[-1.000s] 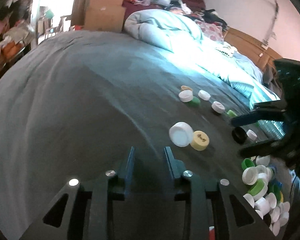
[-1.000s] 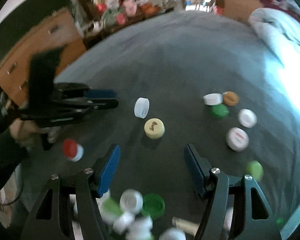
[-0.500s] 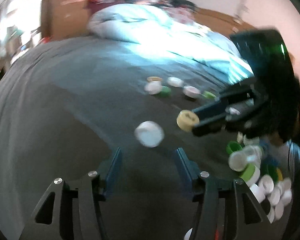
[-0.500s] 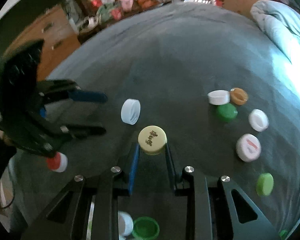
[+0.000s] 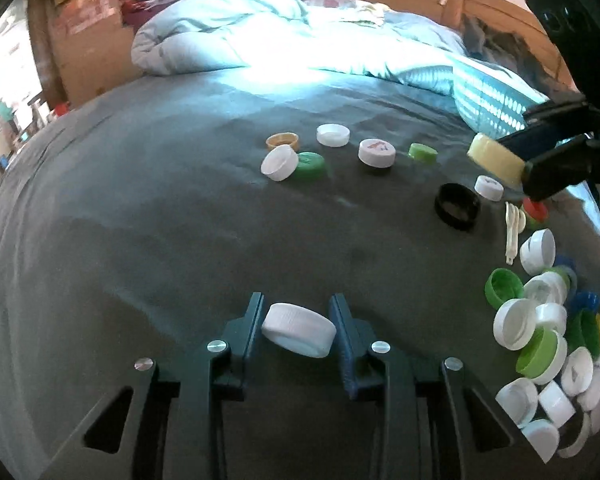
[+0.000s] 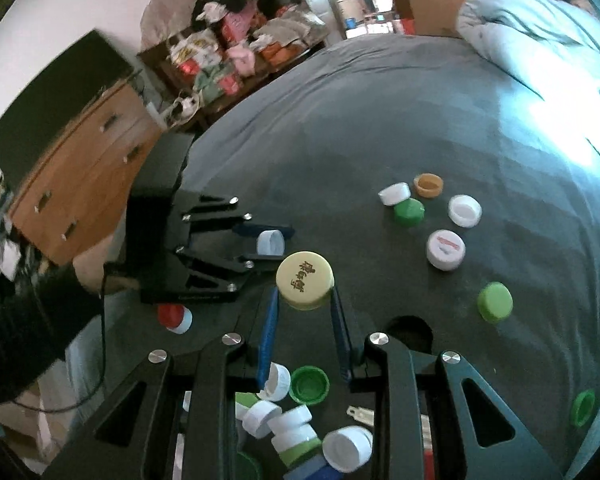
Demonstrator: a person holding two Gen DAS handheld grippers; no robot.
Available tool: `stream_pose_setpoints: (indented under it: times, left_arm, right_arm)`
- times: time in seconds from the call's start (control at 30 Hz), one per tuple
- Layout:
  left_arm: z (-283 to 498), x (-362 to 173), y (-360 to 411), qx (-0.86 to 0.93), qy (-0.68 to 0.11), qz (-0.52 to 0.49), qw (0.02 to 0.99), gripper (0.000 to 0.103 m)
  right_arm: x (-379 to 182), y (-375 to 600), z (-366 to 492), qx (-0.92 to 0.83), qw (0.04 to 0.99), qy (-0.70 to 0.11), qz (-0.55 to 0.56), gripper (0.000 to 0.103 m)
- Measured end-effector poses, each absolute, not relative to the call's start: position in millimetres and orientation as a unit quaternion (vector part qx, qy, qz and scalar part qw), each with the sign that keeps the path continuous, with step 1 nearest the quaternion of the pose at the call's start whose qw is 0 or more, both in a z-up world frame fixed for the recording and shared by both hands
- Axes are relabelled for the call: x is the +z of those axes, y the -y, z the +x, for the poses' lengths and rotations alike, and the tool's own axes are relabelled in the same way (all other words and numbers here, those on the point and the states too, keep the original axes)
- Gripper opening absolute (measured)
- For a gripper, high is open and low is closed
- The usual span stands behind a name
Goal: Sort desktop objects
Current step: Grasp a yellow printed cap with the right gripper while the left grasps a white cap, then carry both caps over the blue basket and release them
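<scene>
White cap (image 5: 299,335) clamped in left gripper (image 5: 299,326) whose jaws just closed, yellow cap (image 6: 305,280) gripped by right gripper (image 6: 304,300), cap pile (image 5: 548,344) heaped nearby, loose caps (image 6: 446,249) scattered on grey blanket (image 5: 140,208).

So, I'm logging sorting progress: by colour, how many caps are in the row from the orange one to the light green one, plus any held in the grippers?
White caps: 4, three in the row, one in the left gripper, whose jaws have just been closing on it
Green caps: 2
Orange cap: 1
Yellow cap: 1, in the right gripper
Total: 8
</scene>
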State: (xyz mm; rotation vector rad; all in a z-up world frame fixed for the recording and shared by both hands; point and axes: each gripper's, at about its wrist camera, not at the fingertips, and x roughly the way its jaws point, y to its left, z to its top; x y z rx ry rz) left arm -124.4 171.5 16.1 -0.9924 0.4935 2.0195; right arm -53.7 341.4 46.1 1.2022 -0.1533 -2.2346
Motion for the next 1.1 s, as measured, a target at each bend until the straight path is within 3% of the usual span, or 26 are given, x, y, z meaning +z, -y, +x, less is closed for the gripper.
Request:
stream_pose_setpoints:
  times: [0.17, 0.5, 0.83, 1.1]
  left_arm:
    - [-114.3, 28.9, -161.1, 0.817, -0.162, -0.403, 0.38, 0.034]
    - [-68.8, 118.2, -201.2, 0.864, -0.174, -0.356, 0.311, 0.034]
    - [-20.4, 187.5, -317.0, 0.869, -0.147, -0.317, 0.351, 0.034]
    - [16.9, 215.4, -427.3, 0.837, -0.18, -0.317, 0.409, 0.034]
  right_arm:
    - [61.4, -370.7, -35.8, -0.849, 0.28, 0.079, 0.44, 0.023]
    - [124.5, -437.6, 11.3, -0.9, 0.215, 0.077, 0.372, 0.023]
    - [198.5, -522.0, 66.4, -0.947, 0.125, 0.05, 0.29, 0.024]
    - [221.2, -580.7, 89.4, -0.955, 0.062, 0.059, 0.285, 0.024]
